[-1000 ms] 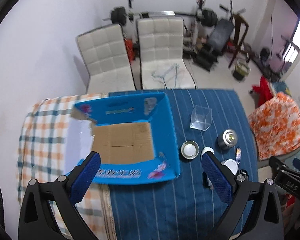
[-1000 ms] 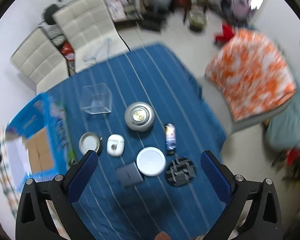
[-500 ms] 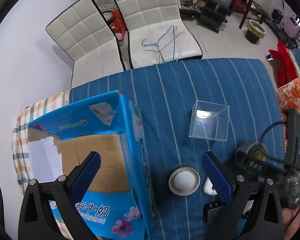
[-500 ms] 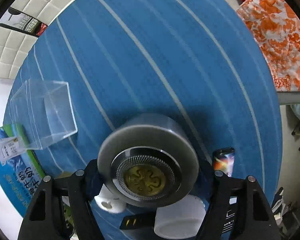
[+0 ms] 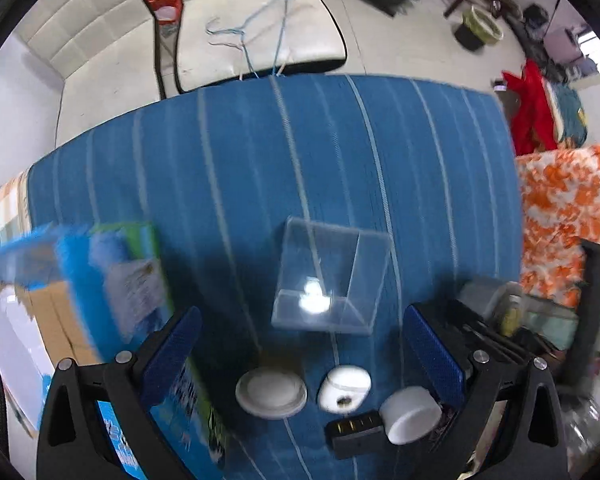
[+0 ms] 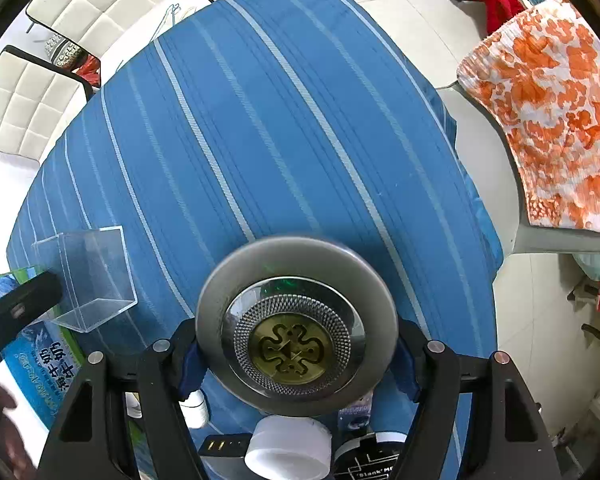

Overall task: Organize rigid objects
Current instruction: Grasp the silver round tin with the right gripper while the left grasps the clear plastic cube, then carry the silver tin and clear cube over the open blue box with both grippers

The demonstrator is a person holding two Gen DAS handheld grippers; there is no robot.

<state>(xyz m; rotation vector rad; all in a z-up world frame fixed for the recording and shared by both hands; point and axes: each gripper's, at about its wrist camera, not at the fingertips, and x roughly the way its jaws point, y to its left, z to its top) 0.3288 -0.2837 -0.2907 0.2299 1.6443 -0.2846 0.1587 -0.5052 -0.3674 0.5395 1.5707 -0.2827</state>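
Observation:
My right gripper [image 6: 296, 364] is shut on a round grey metal tin [image 6: 296, 324] with a gold emblem on its lid, held above the blue striped table [image 6: 260, 120]. My left gripper [image 5: 300, 352] is open and empty, hovering over a clear plastic box [image 5: 328, 280]. Below it lie a small round tin [image 5: 271, 394], a white earbud case [image 5: 344, 388], a white round container [image 5: 410, 414] and a dark flat box [image 5: 354, 432]. The clear box also shows in the right wrist view [image 6: 88, 276].
An open blue cardboard carton [image 5: 112, 292] stands at the table's left. White chairs [image 5: 240, 32] sit beyond the far edge. An orange floral cushion [image 6: 552, 120] lies to the right of the table.
My right gripper has lifted the grey tin off the table. My left gripper has moved forward and right, now over the clear box.

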